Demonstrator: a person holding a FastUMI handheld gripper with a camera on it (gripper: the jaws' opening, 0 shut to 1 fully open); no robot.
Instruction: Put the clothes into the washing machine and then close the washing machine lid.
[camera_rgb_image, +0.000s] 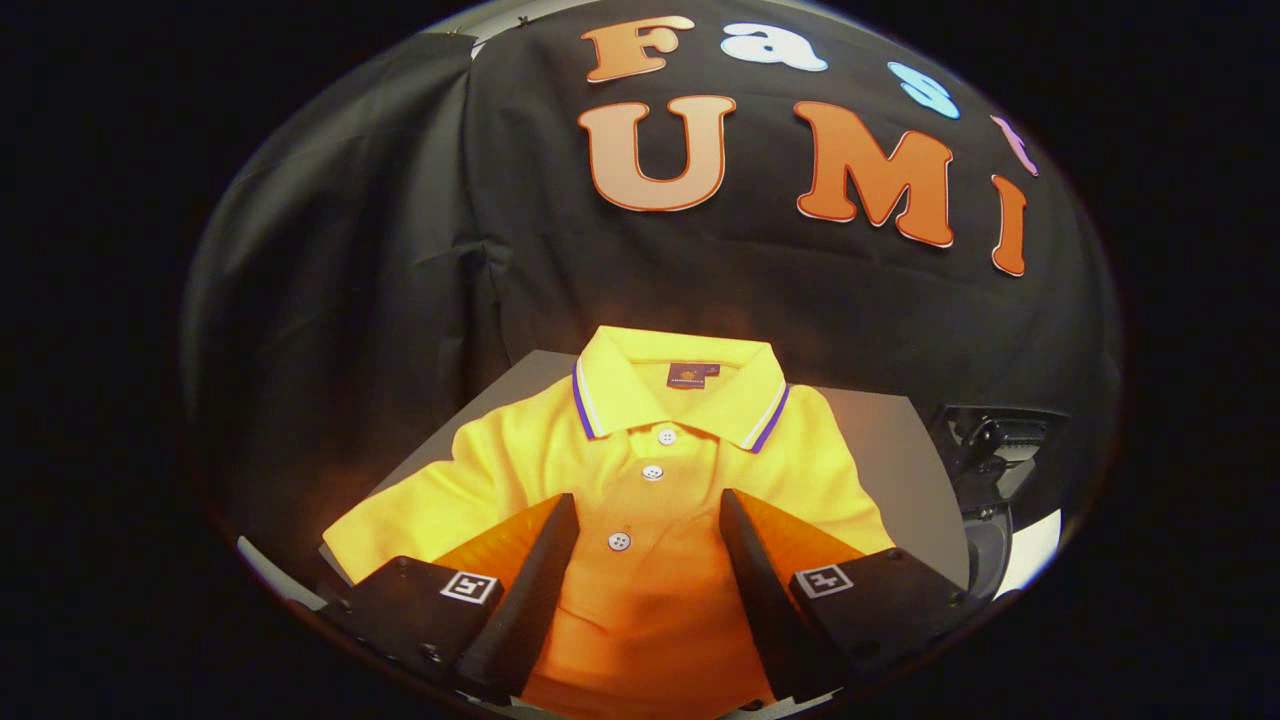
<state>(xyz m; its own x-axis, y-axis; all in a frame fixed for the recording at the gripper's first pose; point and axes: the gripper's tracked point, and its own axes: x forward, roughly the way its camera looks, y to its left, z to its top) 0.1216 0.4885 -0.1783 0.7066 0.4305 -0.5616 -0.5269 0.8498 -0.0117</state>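
Yellow polo shirt (650, 470) lies flat and face up on a grey table (900, 440), collar away from the gripper, its buttoned front running straight down between the two fingers. The collar has thin stripes along its edge, and three pale buttons show on the front. The gripper (648, 510) hangs over the chest of the shirt with its fingers spread wide, one on each side of the row of buttons; they grip nothing, and whether the tips touch the cloth cannot be told from this angle.

The step in hand seems to be the first grasp of the shirt. To do it well, the fingers should come straight down onto the cloth and close slowly, so that a fold of fabric bunches up between them instead of sliding away. A pinch just off the button line would likely bite softer, thicker cloth than the stiff front itself. The lift ought to be high enough for the sleeves and hem to hang free of the table before the shirt is carried sideways.

Beyond the table's right edge sits a dark object with a pale rim (990, 500), possibly the washing machine with its lid up, though it is too dim and cropped to be sure.
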